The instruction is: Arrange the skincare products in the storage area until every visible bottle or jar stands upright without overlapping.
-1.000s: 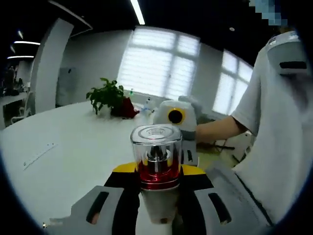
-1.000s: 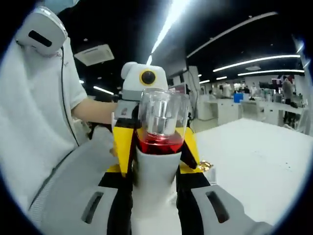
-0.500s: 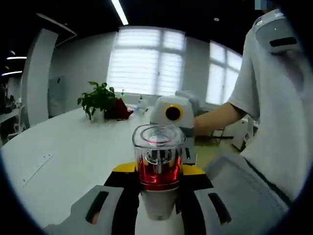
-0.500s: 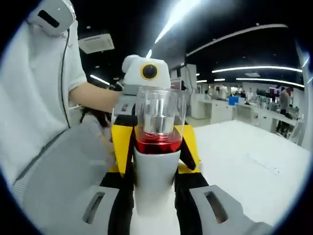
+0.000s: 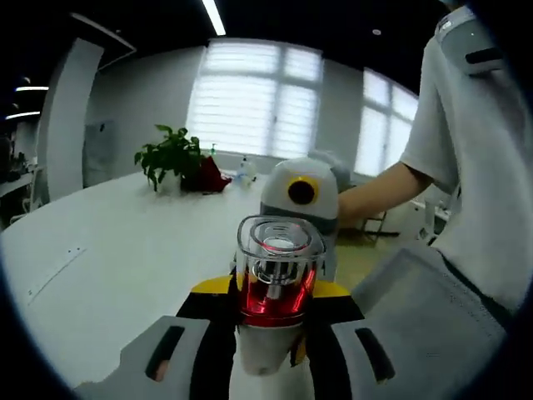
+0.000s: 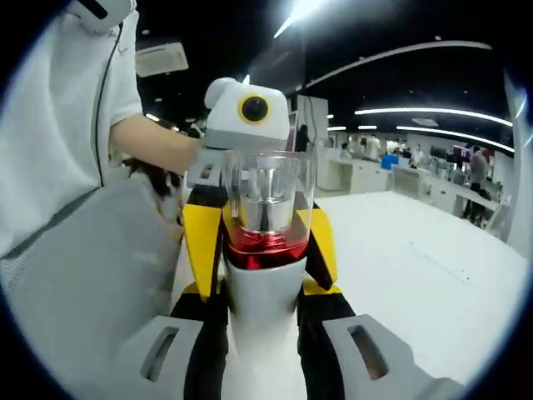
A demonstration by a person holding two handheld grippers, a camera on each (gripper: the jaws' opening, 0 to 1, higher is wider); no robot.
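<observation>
White bottle (image 5: pixel 268 333) with clear cap, red collar, both grippers' fingers closed on it, left gripper (image 5: pixel 268 354), right gripper (image 6: pixel 265 350), above white tabletop (image 5: pixel 108 267)

Bright blinded windows (image 5: pixel 254 104), long white table (image 5: pixel 108 250), ceiling striplights (image 6: pixel 433 110).

In the left gripper view a bottle (image 5: pixel 275 292) stands between the left gripper (image 5: pixel 268 367) jaws, with the right gripper (image 5: pixel 301 208) just behind it. A potted plant (image 5: pixel 172 157) sits far back on the table (image 5: pixel 108 250), left of the bottle. A person (image 5: pixel 475 167) stands to the right.
</observation>
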